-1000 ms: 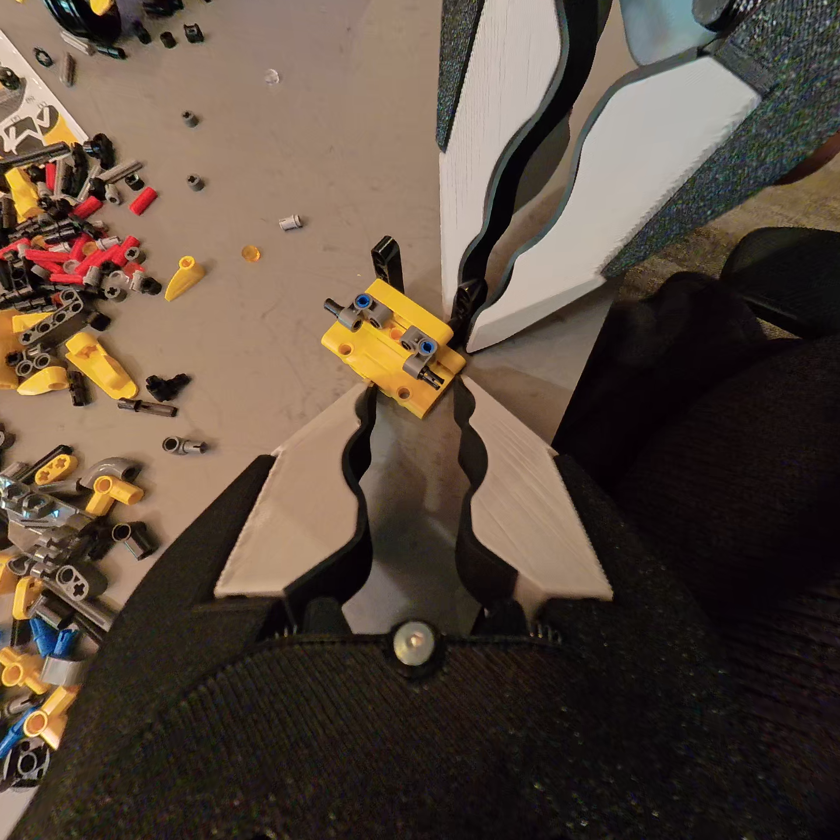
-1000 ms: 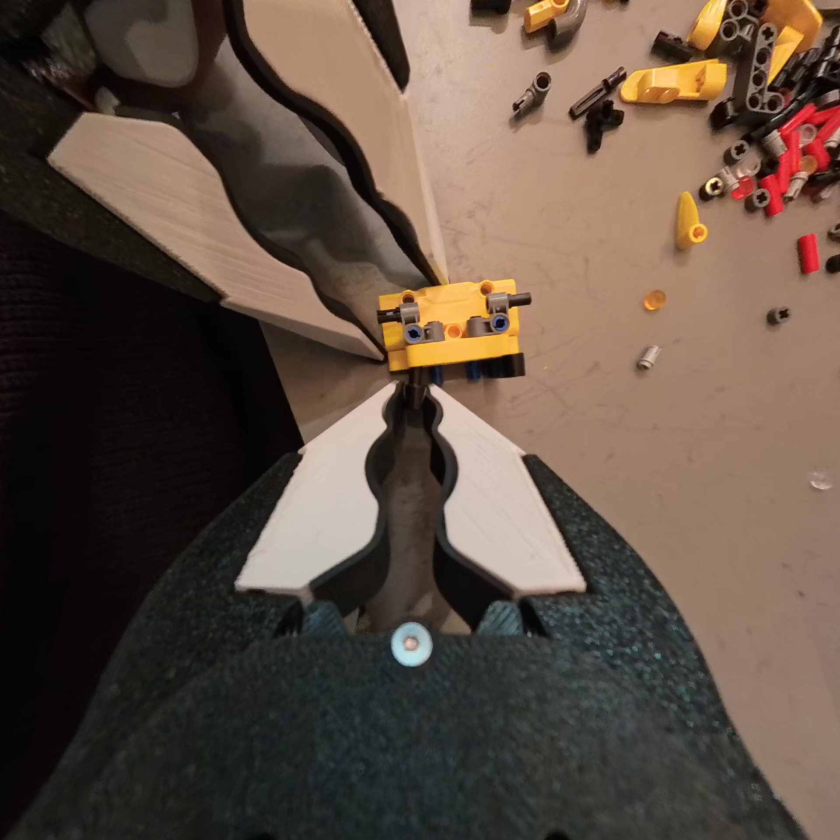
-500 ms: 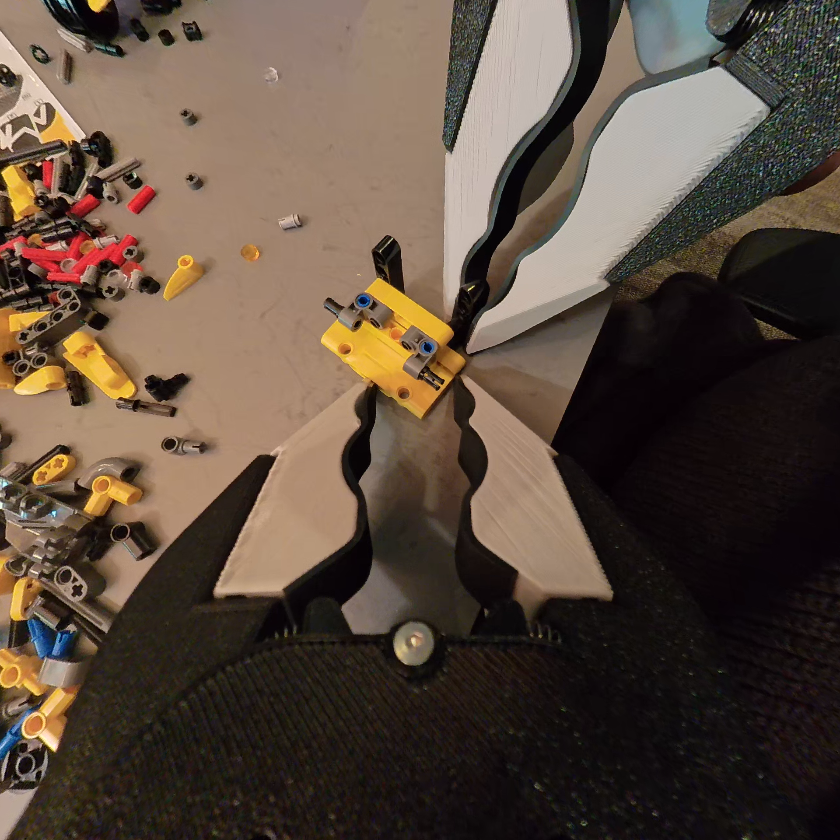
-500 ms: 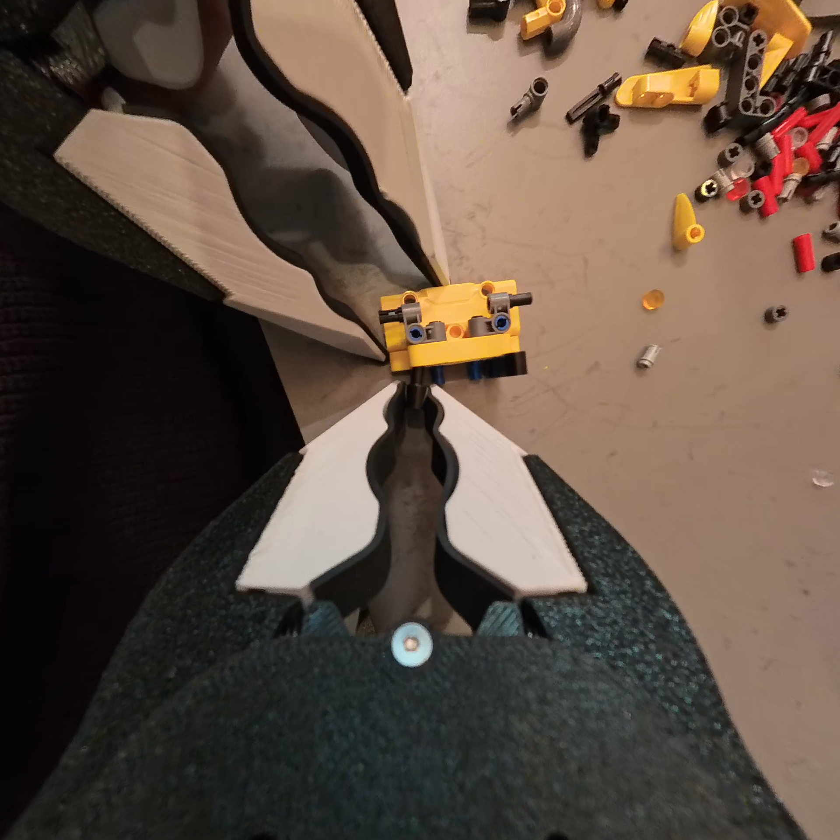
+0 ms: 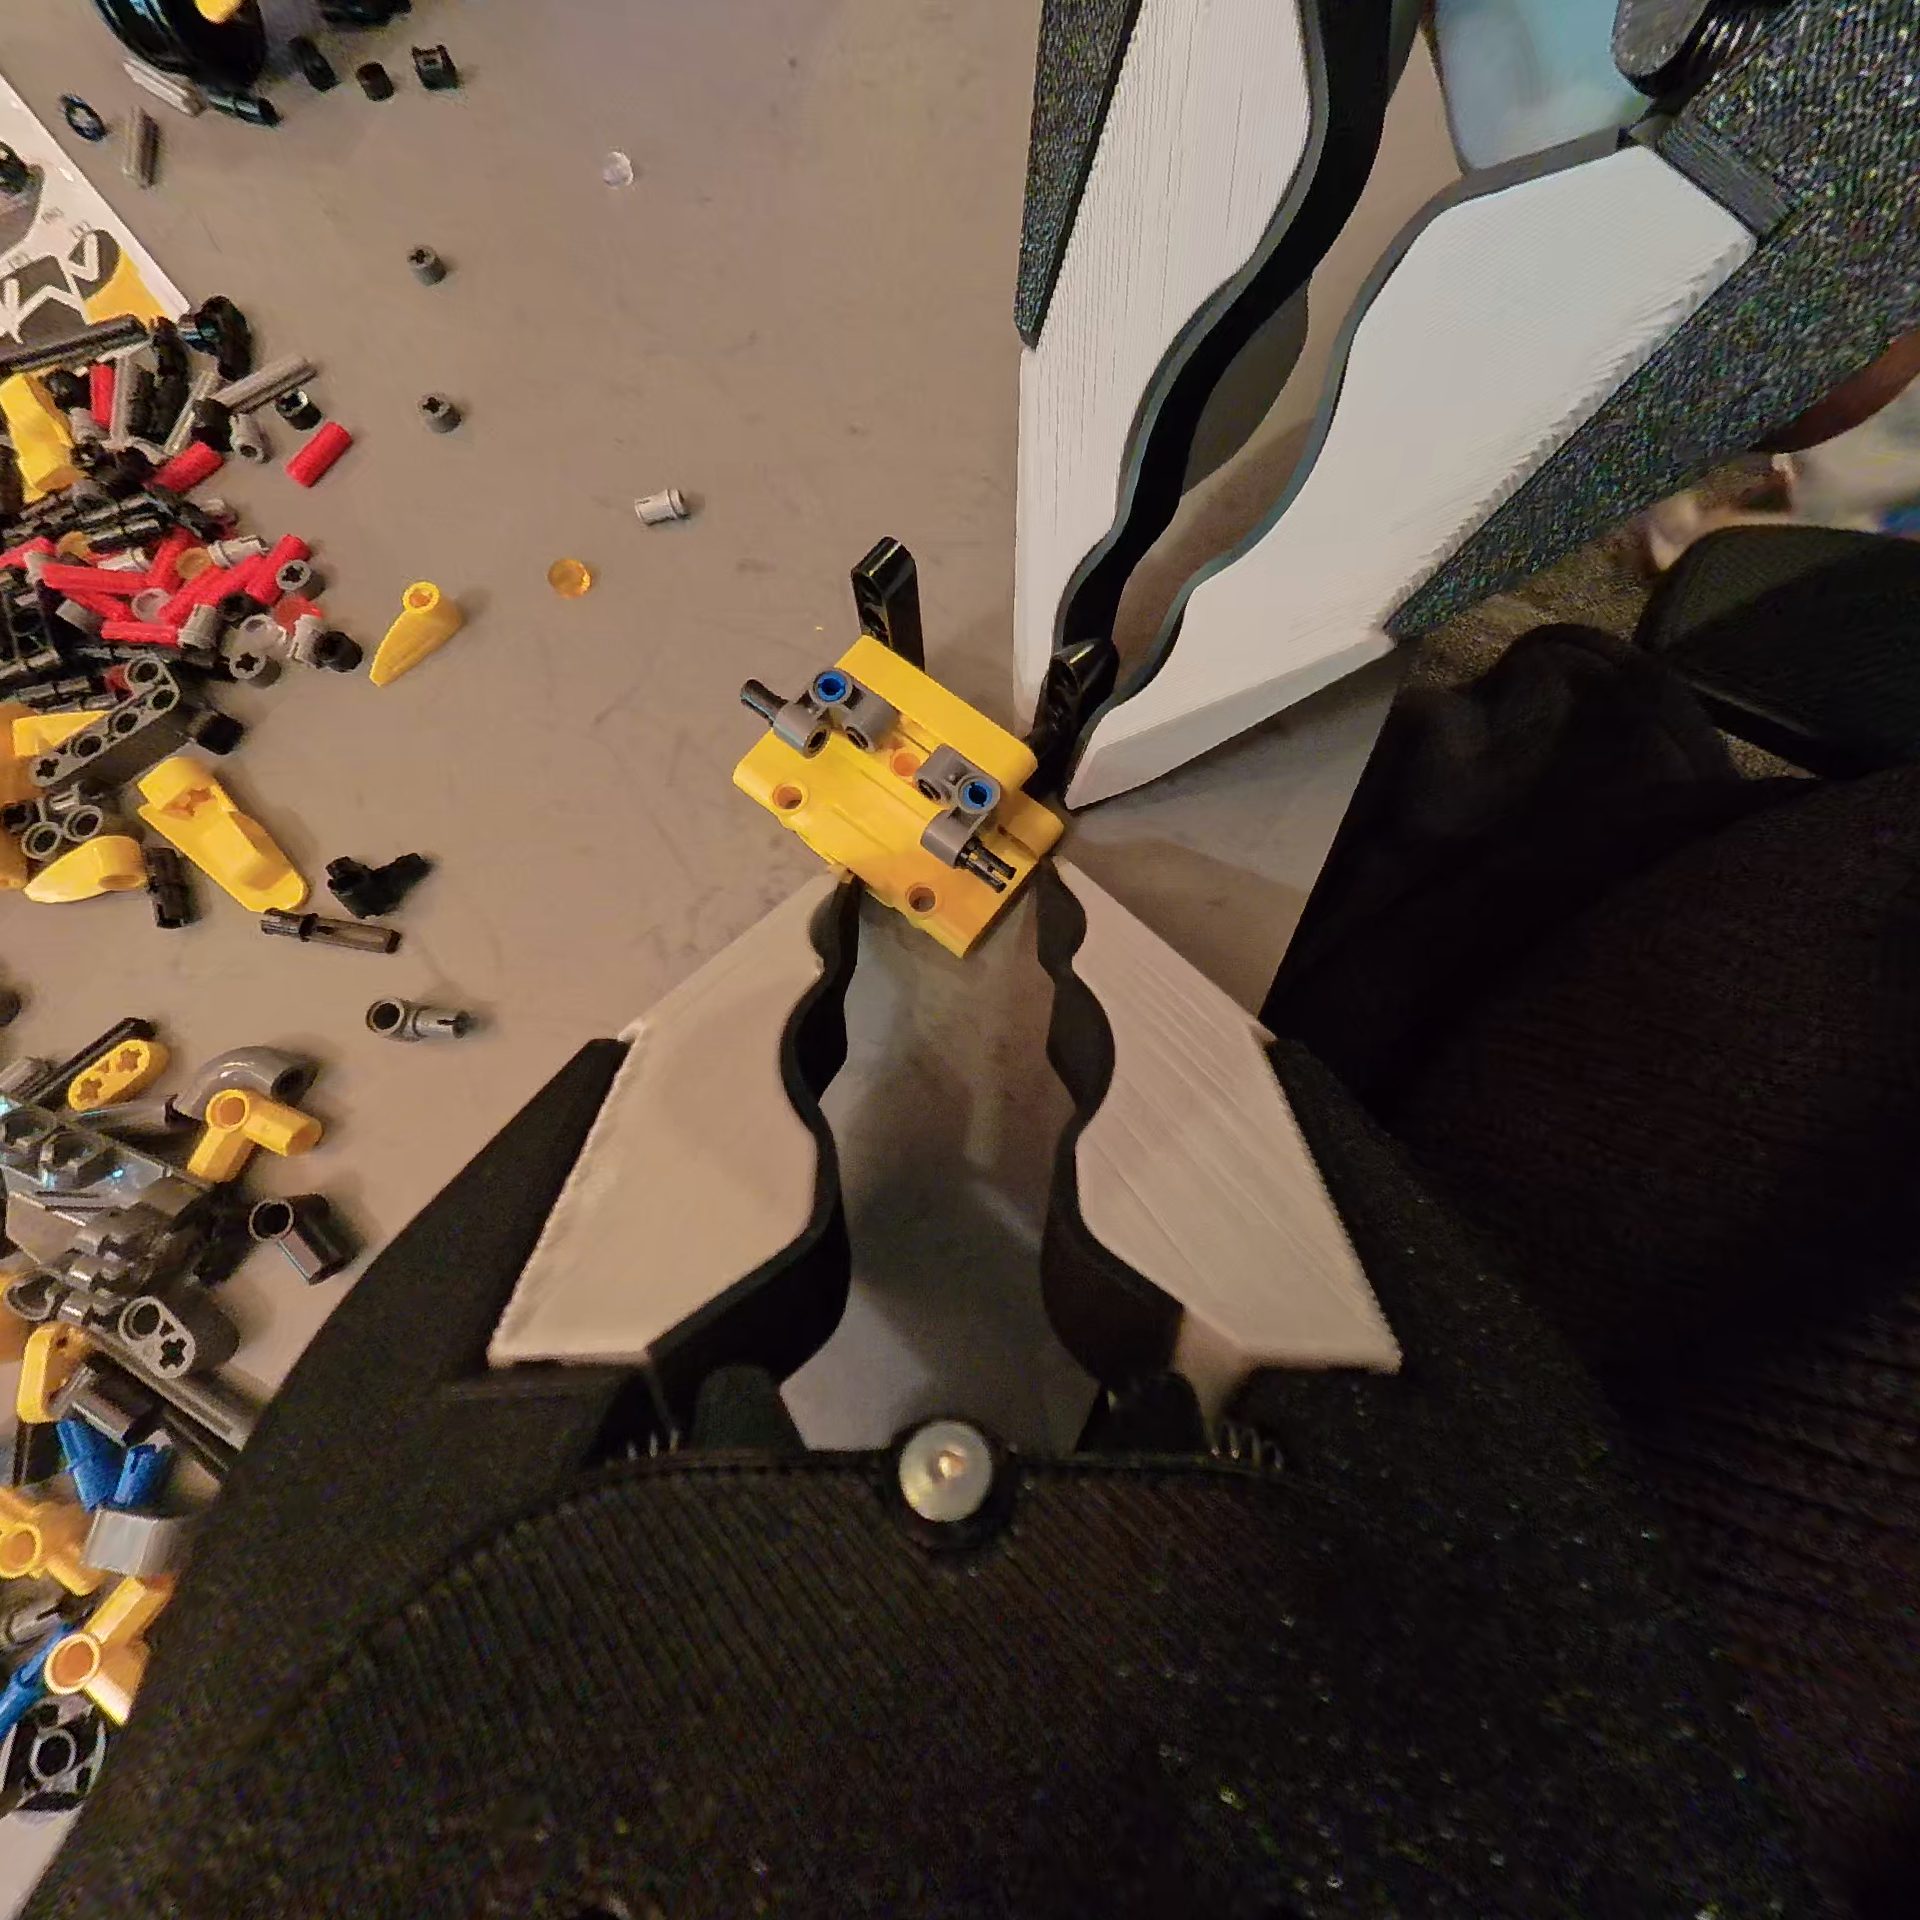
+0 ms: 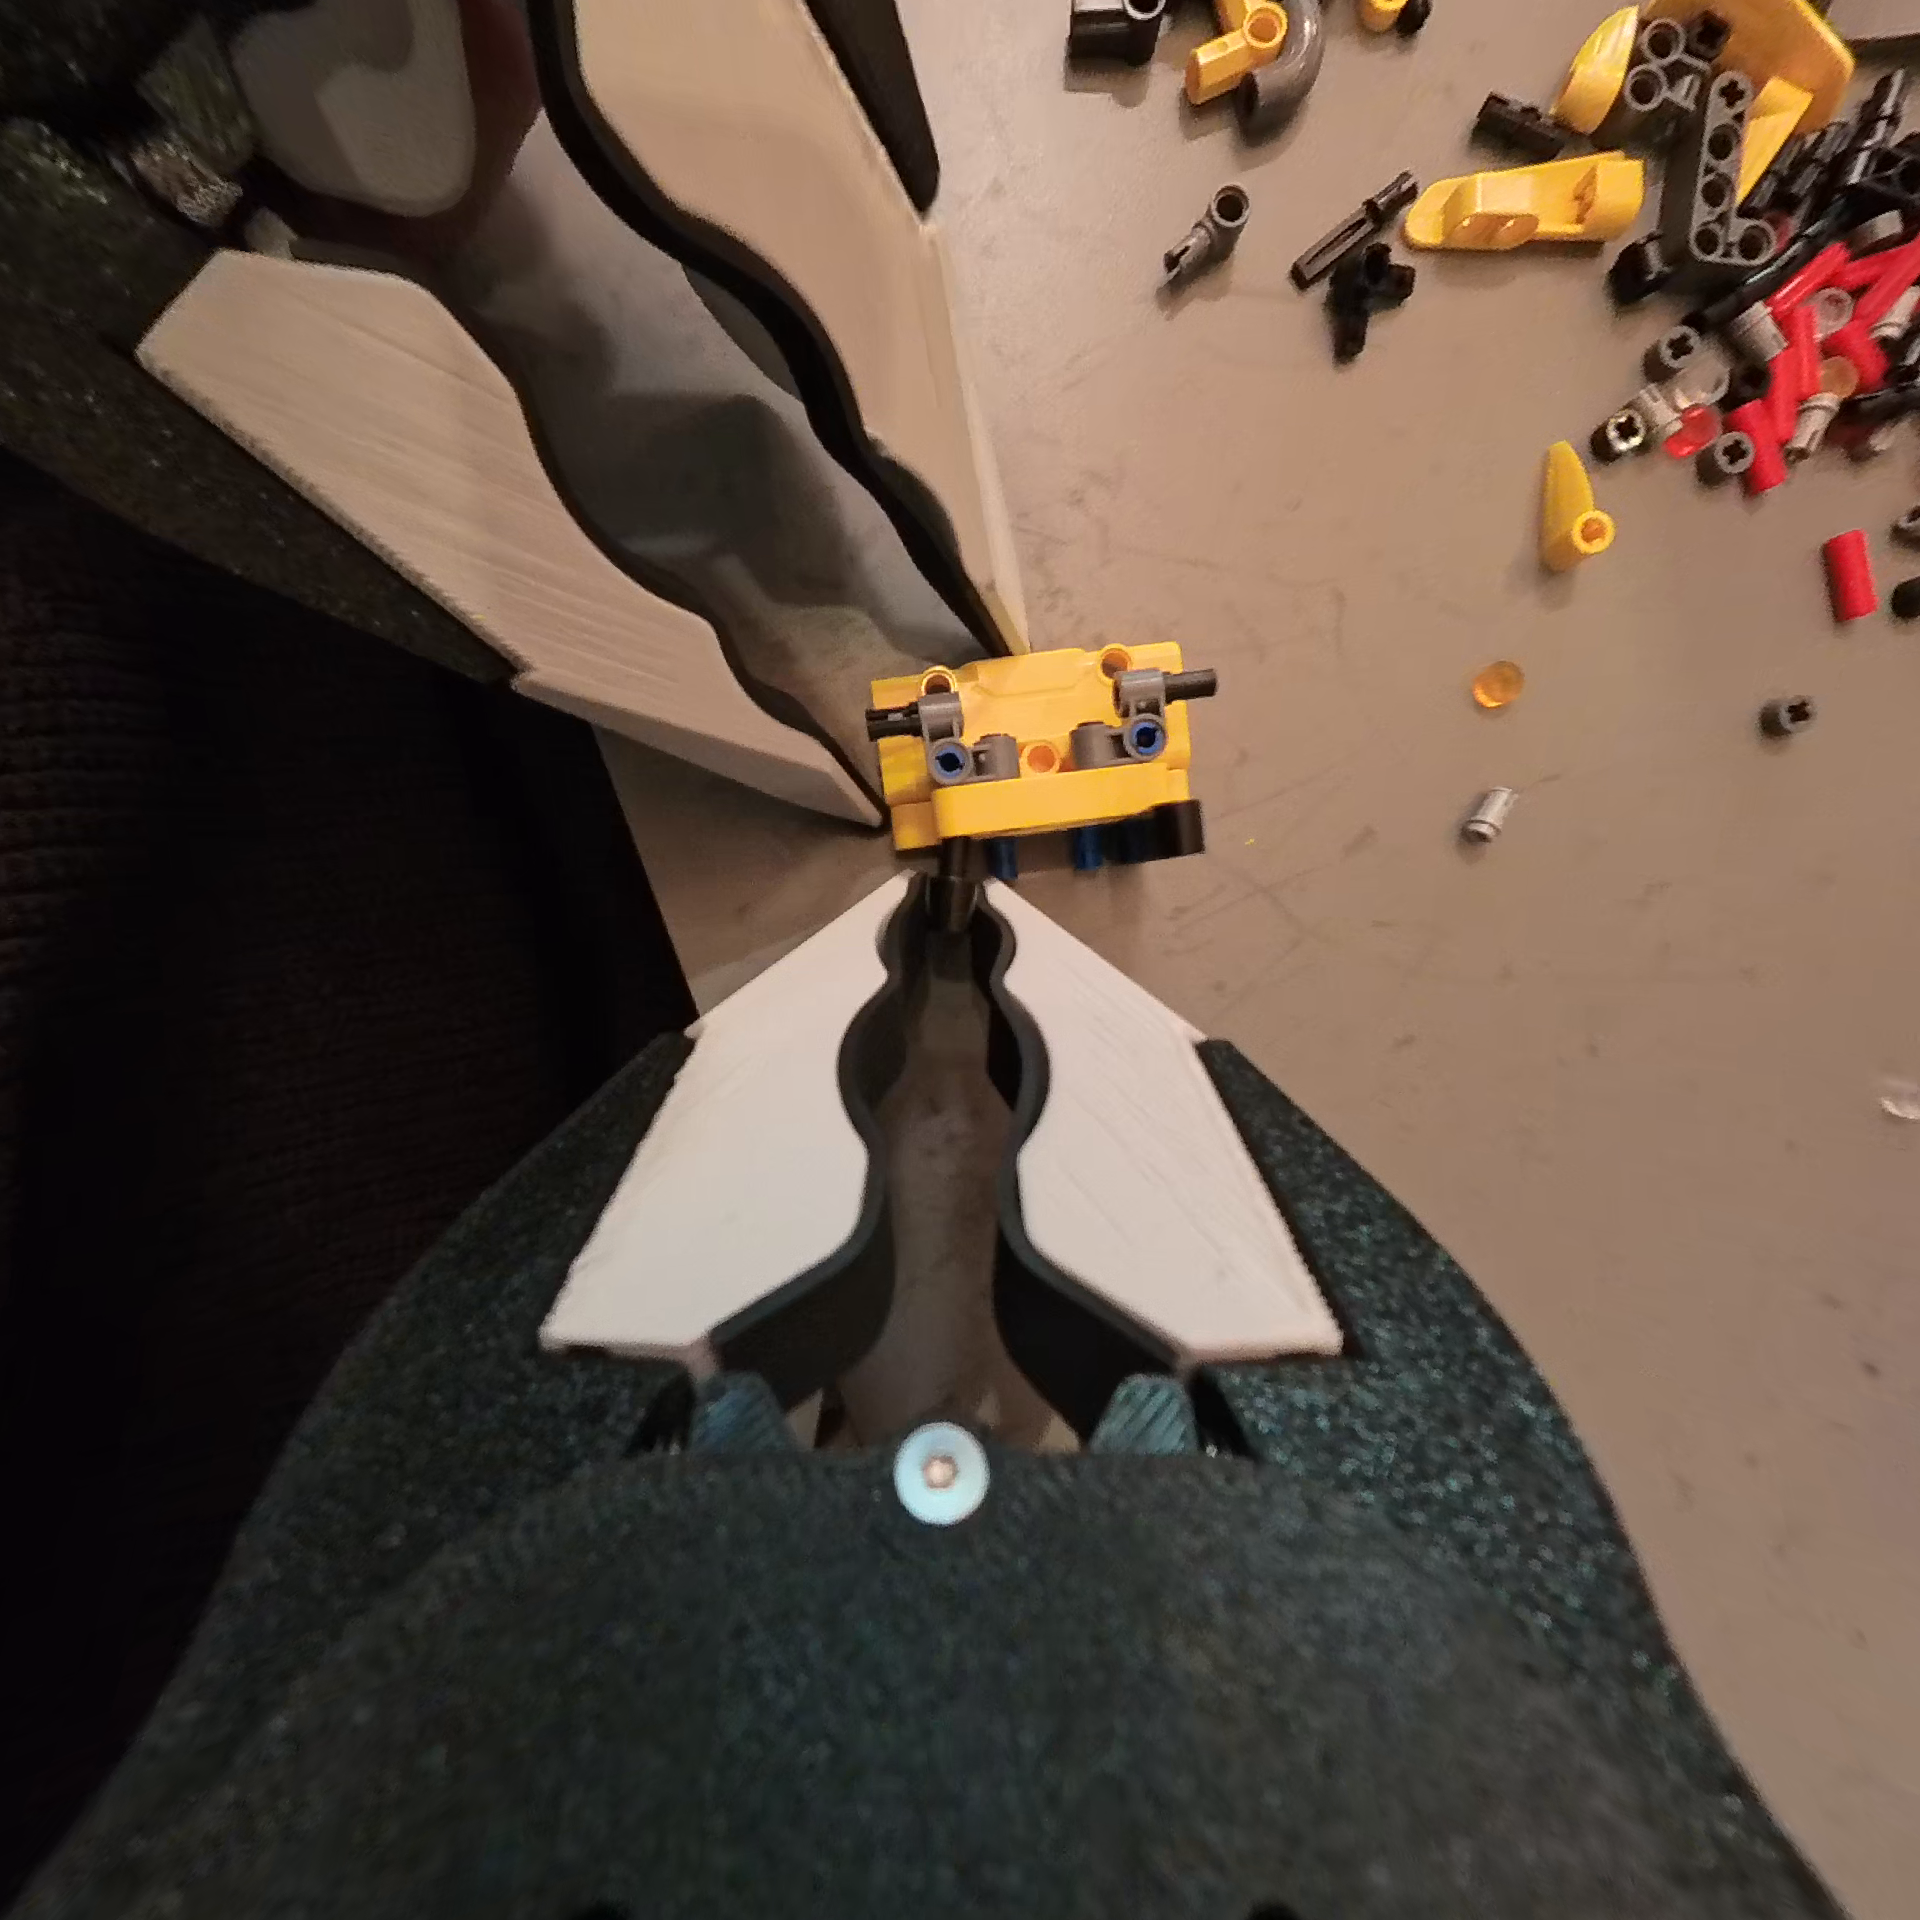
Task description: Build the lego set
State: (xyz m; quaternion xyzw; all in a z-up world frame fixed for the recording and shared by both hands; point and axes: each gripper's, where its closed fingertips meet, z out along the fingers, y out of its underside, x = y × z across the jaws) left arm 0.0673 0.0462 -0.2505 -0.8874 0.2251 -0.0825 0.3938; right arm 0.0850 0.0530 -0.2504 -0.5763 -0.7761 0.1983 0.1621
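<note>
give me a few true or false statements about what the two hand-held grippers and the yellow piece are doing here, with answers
1. The right hand-held gripper pinches a black beam sticking out of the yellow brick assembly. True.
2. The left hand-held gripper is fully shut with its fingertips touching. False: its jaws stand apart, at either side of the yellow assembly's near edge.
3. The assembly carries grey connectors with blue pins. True.
4. The loose parts pile is only blue bricks. False: it is mostly red, black, yellow and grey parts.
5. A small orange round stud lies alone on the grey table. True.
</note>
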